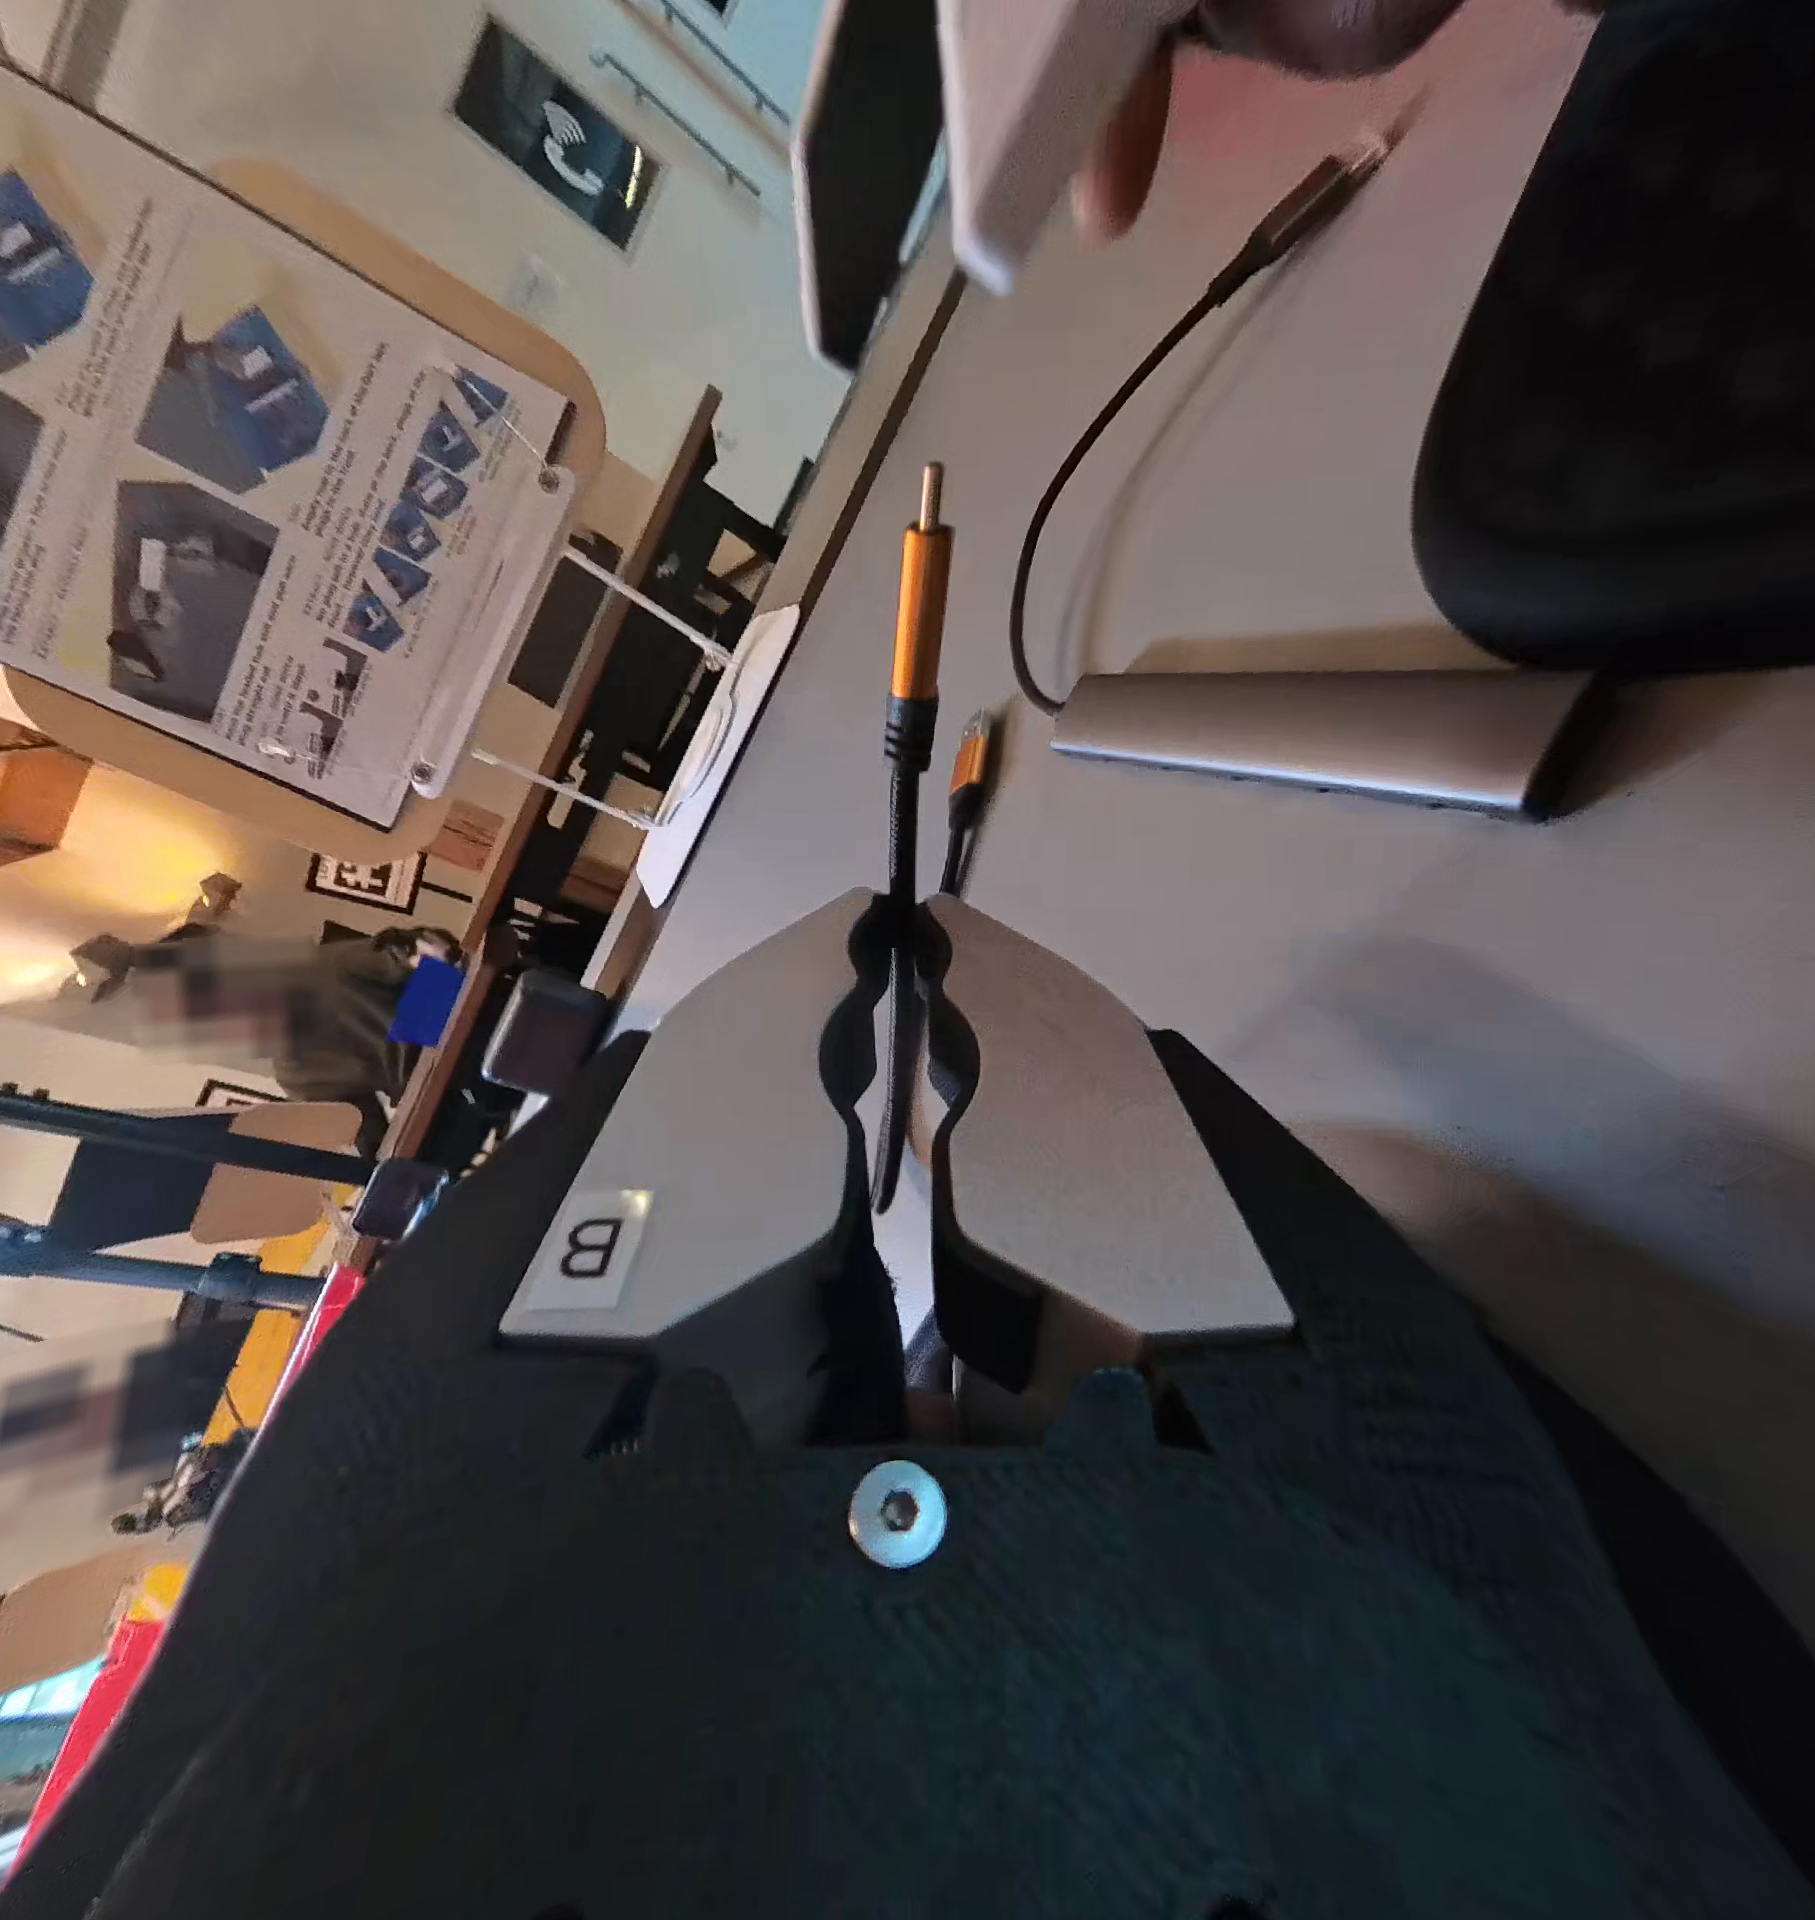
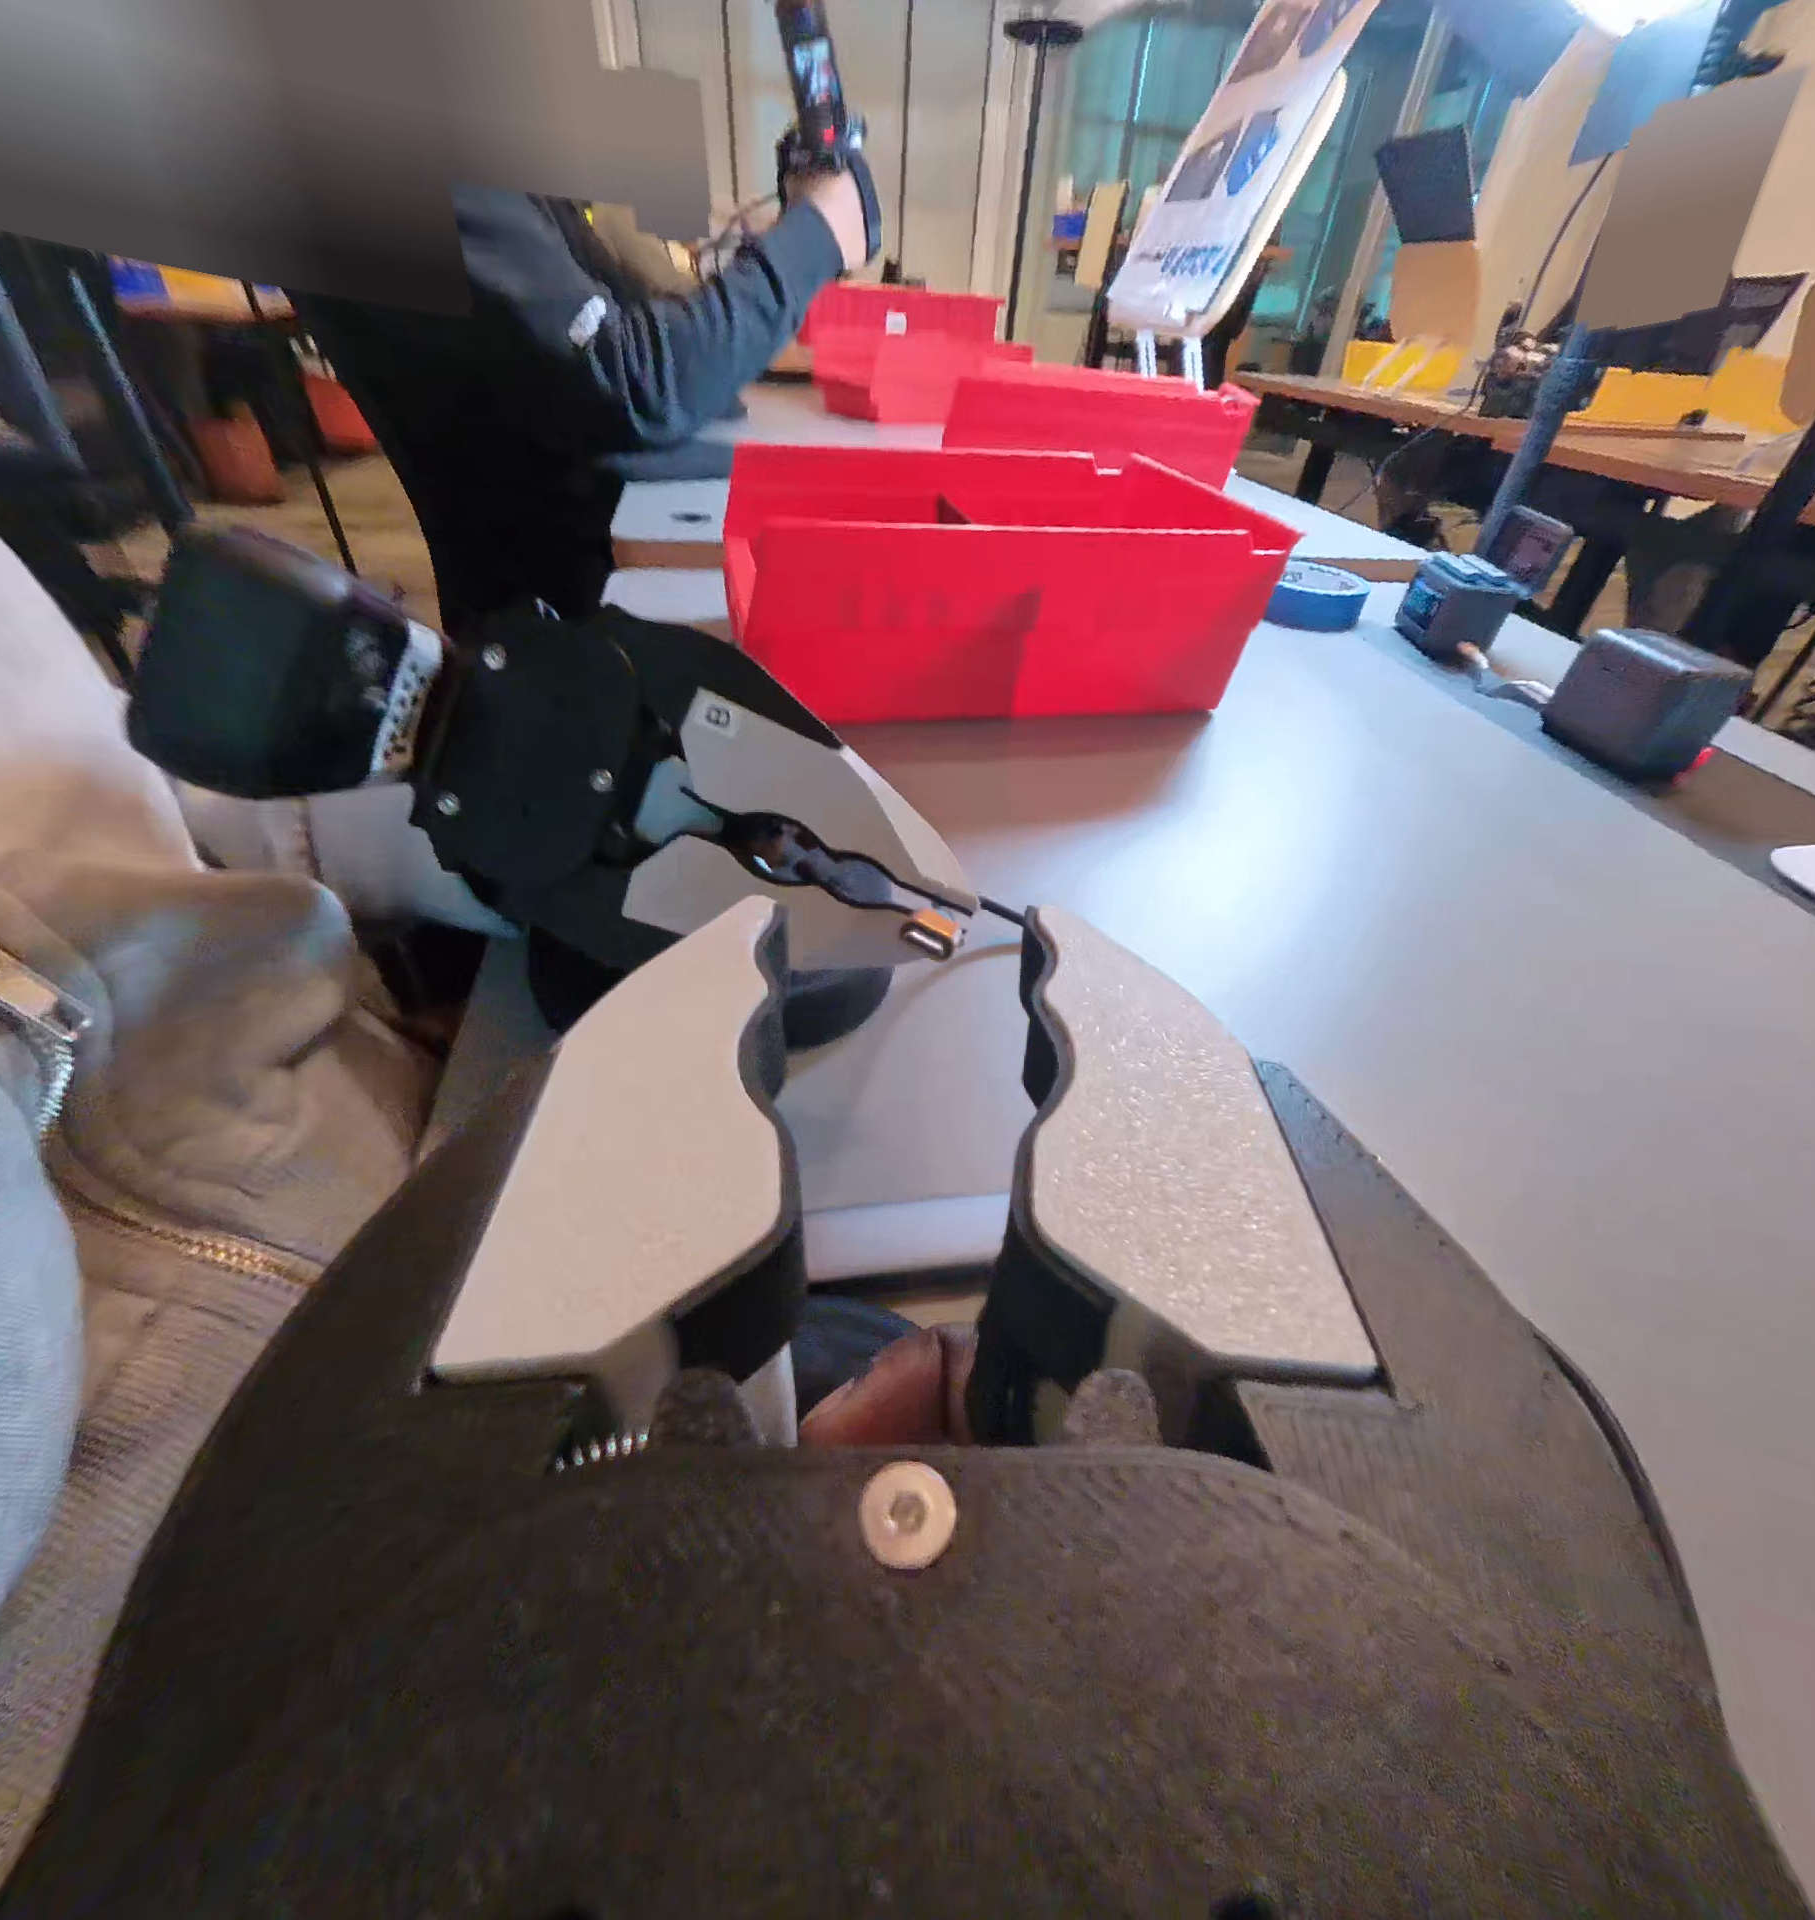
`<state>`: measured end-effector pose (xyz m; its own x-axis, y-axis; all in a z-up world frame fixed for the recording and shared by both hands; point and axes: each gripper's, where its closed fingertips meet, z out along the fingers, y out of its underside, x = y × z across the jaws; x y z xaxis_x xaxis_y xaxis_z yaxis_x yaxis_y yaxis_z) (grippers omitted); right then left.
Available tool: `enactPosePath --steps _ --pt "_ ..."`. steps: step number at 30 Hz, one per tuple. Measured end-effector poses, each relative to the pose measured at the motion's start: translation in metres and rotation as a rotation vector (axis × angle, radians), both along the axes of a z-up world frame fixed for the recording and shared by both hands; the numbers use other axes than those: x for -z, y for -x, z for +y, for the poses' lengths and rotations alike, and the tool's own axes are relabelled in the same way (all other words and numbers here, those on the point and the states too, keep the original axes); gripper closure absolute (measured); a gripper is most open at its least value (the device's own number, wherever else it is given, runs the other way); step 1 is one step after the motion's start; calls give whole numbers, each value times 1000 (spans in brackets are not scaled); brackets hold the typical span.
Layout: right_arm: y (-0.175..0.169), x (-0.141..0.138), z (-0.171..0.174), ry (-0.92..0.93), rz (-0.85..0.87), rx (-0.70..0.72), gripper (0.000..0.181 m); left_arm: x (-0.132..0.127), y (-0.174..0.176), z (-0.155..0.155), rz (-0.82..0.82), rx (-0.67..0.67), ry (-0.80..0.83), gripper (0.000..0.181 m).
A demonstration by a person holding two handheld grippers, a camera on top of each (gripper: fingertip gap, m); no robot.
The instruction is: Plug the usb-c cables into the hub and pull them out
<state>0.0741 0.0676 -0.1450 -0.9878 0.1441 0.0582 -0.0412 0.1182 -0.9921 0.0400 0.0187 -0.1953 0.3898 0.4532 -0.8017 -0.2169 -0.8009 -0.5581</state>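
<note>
My left gripper [image 1: 901,906] is shut on a black braided cable just behind its orange USB-C plug [image 1: 922,613], which sticks out forward above the grey table. A second orange plug [image 1: 970,764] lies on the table beside it. The grey hub [image 1: 1329,743] lies to the right, apart from both plugs, with its own dark lead [image 1: 1111,426] curving away. My right gripper [image 2: 898,935] is open and empty. In the right wrist view the left gripper [image 2: 960,906] holds the plug [image 2: 929,932] just in front of the right fingertips. The hub is hidden in the right wrist view.
A red bin [image 2: 986,613] stands on the table [image 2: 1402,935] behind the grippers, with more red bins farther back. A blue tape roll [image 2: 1324,594] and dark cube-shaped devices [image 2: 1641,701] sit at the right. A sign on a clear stand [image 1: 259,499] stands at the table edge. One gripper's finger ends stand about 8 centimeters off the other's.
</note>
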Motion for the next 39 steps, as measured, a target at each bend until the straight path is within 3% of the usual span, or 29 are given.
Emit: enactPosePath --steps 4,8,17,21,24,27,30,33,35,37,39 --pt "1 5 -10 -20 -106 15 147 -18 -3 -6 126 -35 -43 177" --pt "8 0 -19 37 -209 72 145 -25 -1 -12 247 -114 33 177" --pt "11 6 -25 0 -165 128 169 -22 0 -12 263 -131 69 177" --pt "12 4 -23 8 -157 130 169 -20 -1 -8 233 -96 45 177" --pt "10 0 -20 23 -130 107 169 -17 -8 4 73 63 -120 171" --pt "7 -2 -18 25 -106 71 169 -39 -27 12 -93 306 -397 157" --pt "-6 -8 -19 53 -75 -13 169 -54 -47 18 -438 558 -645 141" --pt "-23 -19 -19 108 -38 -109 170 -57 -61 27 -702 736 -713 140" --pt "-26 -23 -18 135 -39 -133 170 -46 -59 32 -732 756 -654 146" --pt "-26 -22 -17 128 -40 -132 170 -49 -59 37 -706 780 -674 169" --pt "-27 -22 -18 128 -37 -142 170 -55 -60 34 -665 799 -711 173"
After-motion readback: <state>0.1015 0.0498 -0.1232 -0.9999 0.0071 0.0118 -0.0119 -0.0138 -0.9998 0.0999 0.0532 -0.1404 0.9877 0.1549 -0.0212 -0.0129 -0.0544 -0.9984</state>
